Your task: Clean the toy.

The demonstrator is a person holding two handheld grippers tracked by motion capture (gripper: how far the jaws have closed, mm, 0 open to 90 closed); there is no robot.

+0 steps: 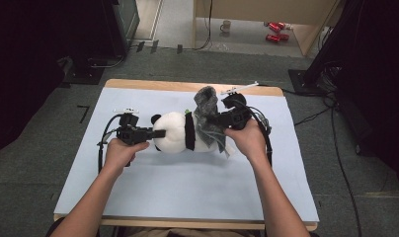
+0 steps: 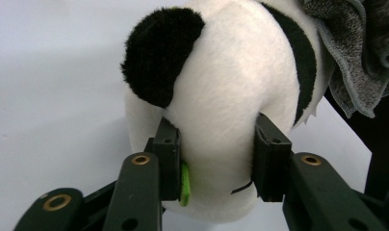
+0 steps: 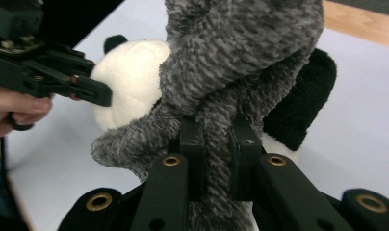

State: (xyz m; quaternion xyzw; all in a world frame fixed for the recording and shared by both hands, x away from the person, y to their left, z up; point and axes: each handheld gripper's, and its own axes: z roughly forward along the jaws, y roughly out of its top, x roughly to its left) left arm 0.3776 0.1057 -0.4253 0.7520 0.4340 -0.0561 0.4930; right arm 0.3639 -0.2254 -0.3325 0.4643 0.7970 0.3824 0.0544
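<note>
A pale blue-grey mat (image 1: 187,182) was seen laid over a wooden worktop (image 1: 138,84), with grey carpet around it and dark equipment at both sides. Beyond the far edge, a mug (image 1: 226,25) and red items (image 1: 275,30) were seen on the floor beside a light wooden panel.

A plush panda (image 1: 178,132) was seen lying on its side near the middle of the mat, its head toward the person's left. A grey fleecy cloth (image 1: 207,111) was draped over its body and lifted above it.

Two bare forearms were brought in from the near edge. The left hand-held gripper (image 1: 158,133) was held level and pointed at the panda's head. In the left gripper view, its jaws were set on either side of the white head (image 2: 221,96), just below a black ear (image 2: 159,53), with the pads pressed into the plush; a small green tab (image 2: 185,185) was seen at the inner face of one jaw. No earlier picture was given for comparison.

The right hand-held gripper (image 1: 218,118) was held over the panda's body, angled toward the left. In the right gripper view, its jaws were clamped tight on a bunched fold of the grey fleecy cloth (image 3: 216,159), which rose above them, with the panda's black limb (image 3: 303,96) behind.
</note>
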